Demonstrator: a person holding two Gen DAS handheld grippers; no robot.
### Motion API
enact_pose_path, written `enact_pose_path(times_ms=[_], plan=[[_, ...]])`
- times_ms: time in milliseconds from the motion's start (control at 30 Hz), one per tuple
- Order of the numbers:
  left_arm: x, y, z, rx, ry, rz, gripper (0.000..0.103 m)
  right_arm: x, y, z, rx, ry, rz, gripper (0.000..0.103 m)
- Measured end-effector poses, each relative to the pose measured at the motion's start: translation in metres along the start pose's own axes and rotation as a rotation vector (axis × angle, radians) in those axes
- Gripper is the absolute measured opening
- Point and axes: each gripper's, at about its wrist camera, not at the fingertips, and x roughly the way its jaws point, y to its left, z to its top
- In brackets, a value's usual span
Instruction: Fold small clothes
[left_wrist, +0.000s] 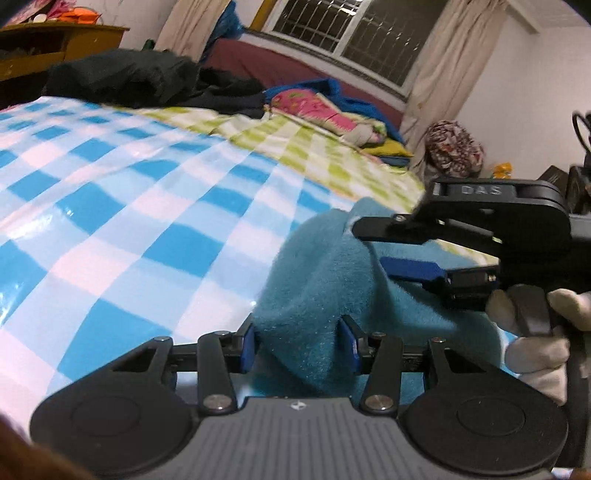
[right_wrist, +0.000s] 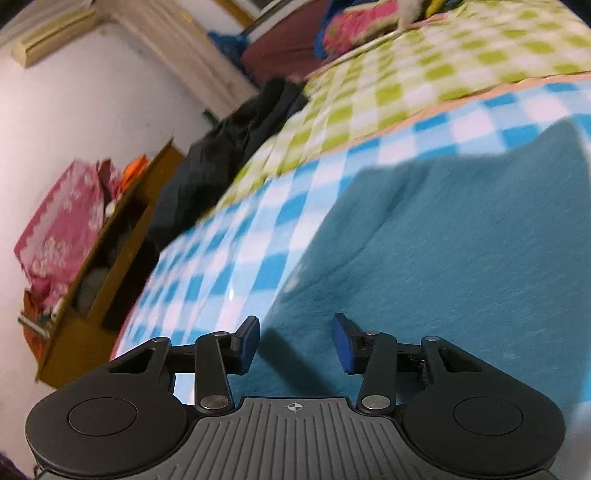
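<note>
Teal fleece garment (left_wrist: 314, 280) lies on the blue-checked sheet (left_wrist: 129, 192), bunched up between the left gripper (left_wrist: 299, 345)'s part-spread pads, while the right gripper (right_wrist: 295, 343) hovers spread and empty just above its flat stretch.

a home bedroom: checked bed cover (left_wrist: 129, 177), curtained window (left_wrist: 362, 40) (barred), wooden cabinet (right_wrist: 110, 251) piled with cloth

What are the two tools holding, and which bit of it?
The left tool pinches the teal cloth by a bunched-up fold. The right tool sits open over the cloth, gripping nothing.
</note>
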Motion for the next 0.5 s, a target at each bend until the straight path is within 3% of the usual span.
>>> enact_pose_path(times_ms=[100,233,400,500], plan=[[0.005,0.011,-0.001,-0.043,0.013,0.001,0.052,0.019,0.013,-0.007,-0.066,-0.003,-0.033,0.042],[0.005,0.01,0.0,-0.028,0.002,0.022,0.053,0.034,0.027,-0.015,-0.178,-0.02,-0.076,0.042],[-0.011,0.004,0.005,-0.001,-0.013,0.011,0.053,0.02,0.026,-0.012,-0.156,-0.027,-0.057,0.043],[-0.025,-0.002,0.007,0.046,-0.044,0.047,0.052,-0.009,0.016,-0.008,-0.101,-0.058,-0.013,0.043]])
